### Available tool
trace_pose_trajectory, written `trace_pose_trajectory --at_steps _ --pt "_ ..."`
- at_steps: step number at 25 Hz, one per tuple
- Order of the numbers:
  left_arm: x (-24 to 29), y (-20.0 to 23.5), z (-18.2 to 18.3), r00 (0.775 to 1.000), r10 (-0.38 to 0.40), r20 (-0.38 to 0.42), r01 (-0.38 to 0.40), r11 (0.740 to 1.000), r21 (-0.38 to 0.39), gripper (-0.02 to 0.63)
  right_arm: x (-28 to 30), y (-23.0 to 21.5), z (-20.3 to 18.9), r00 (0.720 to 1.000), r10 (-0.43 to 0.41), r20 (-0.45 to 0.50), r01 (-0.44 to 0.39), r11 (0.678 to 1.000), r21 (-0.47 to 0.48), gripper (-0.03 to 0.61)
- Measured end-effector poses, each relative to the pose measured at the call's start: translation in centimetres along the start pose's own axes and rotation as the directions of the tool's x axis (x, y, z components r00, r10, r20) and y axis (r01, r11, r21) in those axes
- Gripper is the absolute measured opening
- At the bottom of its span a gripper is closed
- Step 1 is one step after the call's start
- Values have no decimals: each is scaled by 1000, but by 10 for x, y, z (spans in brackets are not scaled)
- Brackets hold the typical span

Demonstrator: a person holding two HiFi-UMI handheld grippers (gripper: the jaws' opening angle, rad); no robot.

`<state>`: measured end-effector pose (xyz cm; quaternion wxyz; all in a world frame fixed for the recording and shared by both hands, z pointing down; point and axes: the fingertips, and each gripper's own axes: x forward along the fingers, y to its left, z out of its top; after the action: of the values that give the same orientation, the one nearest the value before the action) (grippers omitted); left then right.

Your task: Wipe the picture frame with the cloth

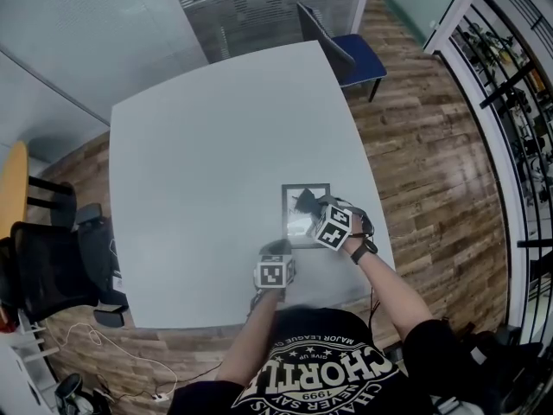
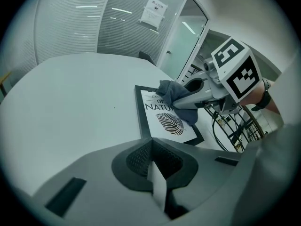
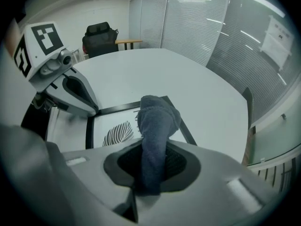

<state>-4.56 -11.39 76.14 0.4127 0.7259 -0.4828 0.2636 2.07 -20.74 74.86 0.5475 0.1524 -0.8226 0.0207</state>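
A black picture frame (image 1: 304, 232) with a white leaf print lies flat near the table's front right edge. My right gripper (image 1: 314, 207) is shut on a dark grey-blue cloth (image 1: 302, 201), and the cloth's bunched end rests on the frame's far part. In the right gripper view the cloth (image 3: 157, 119) sticks out over the frame (image 3: 117, 131). The left gripper (image 1: 276, 249) is shut with nothing in it. Its tip sits at the frame's near left corner (image 3: 94, 111). The left gripper view shows the frame (image 2: 162, 121), the cloth (image 2: 173, 94) and the right gripper (image 2: 186, 100) over it.
The white table (image 1: 216, 145) stretches bare to the far and left sides. A blue chair (image 1: 356, 54) stands at its far corner and a black office chair (image 1: 52, 266) at the left. Metal racks (image 1: 518, 102) line the right wall. The table's front edge is close to the frame.
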Motion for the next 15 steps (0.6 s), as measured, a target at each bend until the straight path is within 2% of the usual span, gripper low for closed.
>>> trace_pose_trajectory --at_steps 4,8,15 --pt "0 0 0 1000 4 1 -4 1000 7 6 -5 -6 -17 999 -27 -25 28 999 19 74" --pt "-1 0 1 1000 5 3 -5 1000 10 6 -5 -7 -15 999 -24 -23 25 999 41 74" --pt "-1 -1 2 1000 -19 12 19 1000 -11 6 -2 18 42 997 45 69 -46 999 4 74"
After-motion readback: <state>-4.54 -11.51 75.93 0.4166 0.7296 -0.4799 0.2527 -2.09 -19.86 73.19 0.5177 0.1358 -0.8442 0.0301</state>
